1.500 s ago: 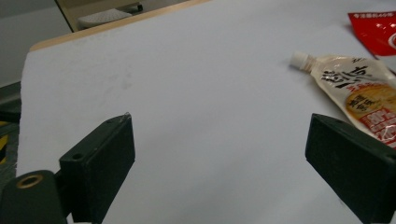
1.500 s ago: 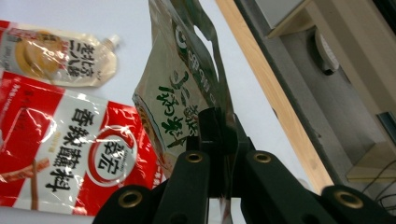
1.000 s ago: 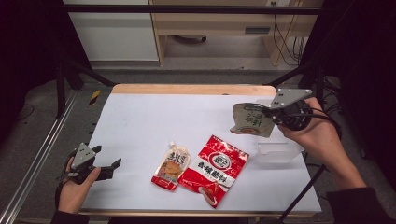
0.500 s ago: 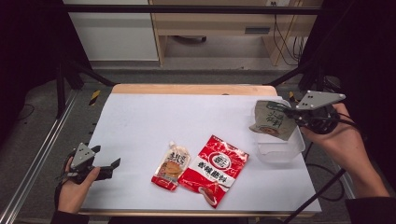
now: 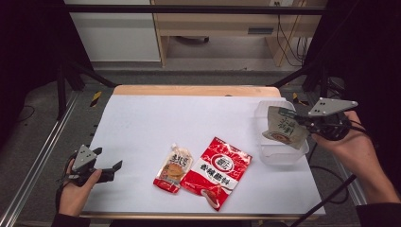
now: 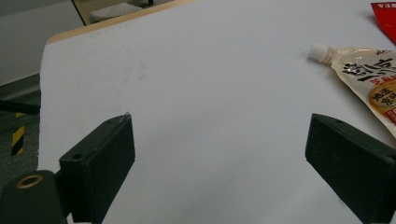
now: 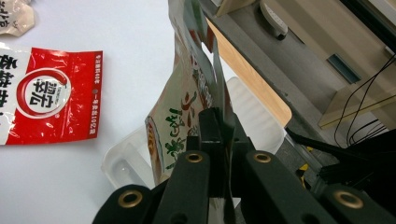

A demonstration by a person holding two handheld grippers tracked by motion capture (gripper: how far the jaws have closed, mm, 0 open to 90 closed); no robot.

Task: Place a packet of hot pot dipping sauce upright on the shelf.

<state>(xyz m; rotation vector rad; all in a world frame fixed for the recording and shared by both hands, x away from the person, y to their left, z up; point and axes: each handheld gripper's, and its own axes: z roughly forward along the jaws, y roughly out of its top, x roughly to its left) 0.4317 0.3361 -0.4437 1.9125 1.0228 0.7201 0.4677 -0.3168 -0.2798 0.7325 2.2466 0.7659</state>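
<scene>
1. My right gripper (image 5: 294, 121) has its jaws pinched tight on the top edge of the grey-green pouch (image 5: 285, 131), which hangs above the clear plastic tub (image 5: 279, 156) at the right end of the bench (image 5: 189, 123). The grip is only on a thin strip of film, as the right gripper view (image 7: 219, 135) shows; I judge it could slide out if I swing the hand.

2. The pouch dangles tilted, its lower corner near the tub's rim. If I lower it like this, I expect the corner to catch the wall and the pouch to fold or flop outside.

3. The tub looks light and sits close to the bench's right edge. A push from the pouch or my hand could shove it off.

4. If I let go too high, the pouch may land leaning on the rim and tip out.

5. My left gripper (image 5: 109, 166) rests at the near left corner, jaws spread wide with nothing between them, well apart from the spouted pouch (image 5: 173, 168) and the red packet (image 5: 217, 171). The red packet's near corner lies close to the front edge; a careless reach might drag it over.
</scene>
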